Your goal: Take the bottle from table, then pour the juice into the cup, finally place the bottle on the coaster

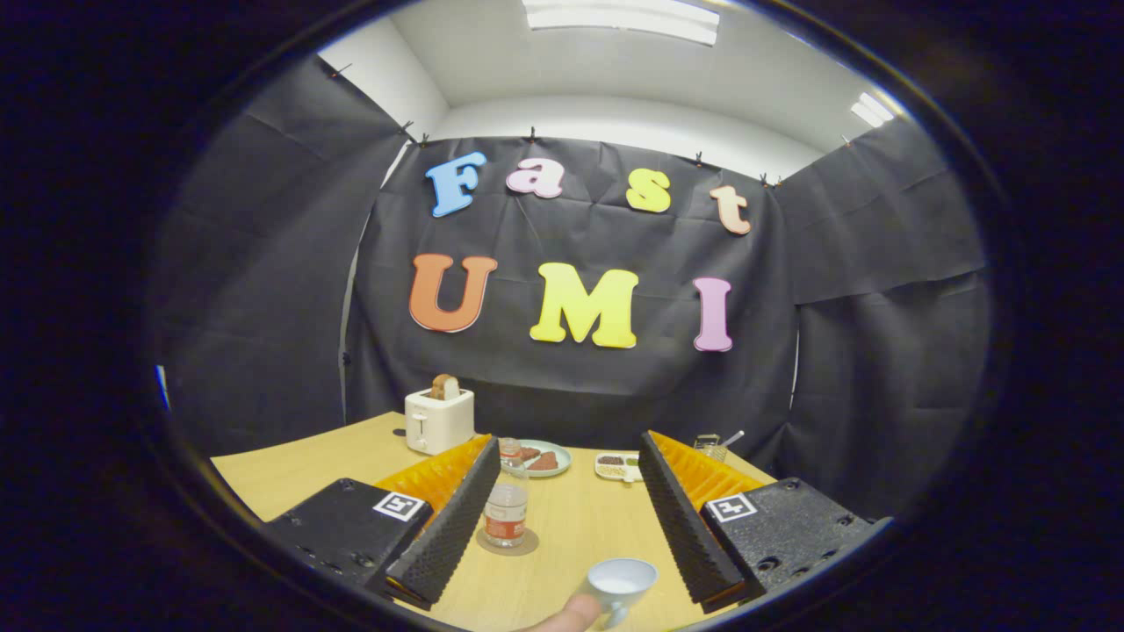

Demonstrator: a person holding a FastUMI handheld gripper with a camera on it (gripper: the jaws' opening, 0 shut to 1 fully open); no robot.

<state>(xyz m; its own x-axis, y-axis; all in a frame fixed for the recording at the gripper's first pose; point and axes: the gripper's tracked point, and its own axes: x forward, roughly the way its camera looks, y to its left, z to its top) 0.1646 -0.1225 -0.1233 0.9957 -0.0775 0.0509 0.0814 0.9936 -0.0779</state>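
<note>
A small clear bottle with a red label and a white cap stands upright on a round brown coaster on the wooden table. It is between my fingers, close beside the left one, and neither finger presses on it. My gripper is open wide. A small pale cup sits nearer to me, between the fingers and closer to the right one, with a person's fingertip against its side. What is inside the cup cannot be made out.
A white toaster with a slice of bread stands at the table's back left. Beyond the fingertips lie a plate of food and a small divided dish. A glass with a spoon stands behind the right finger.
</note>
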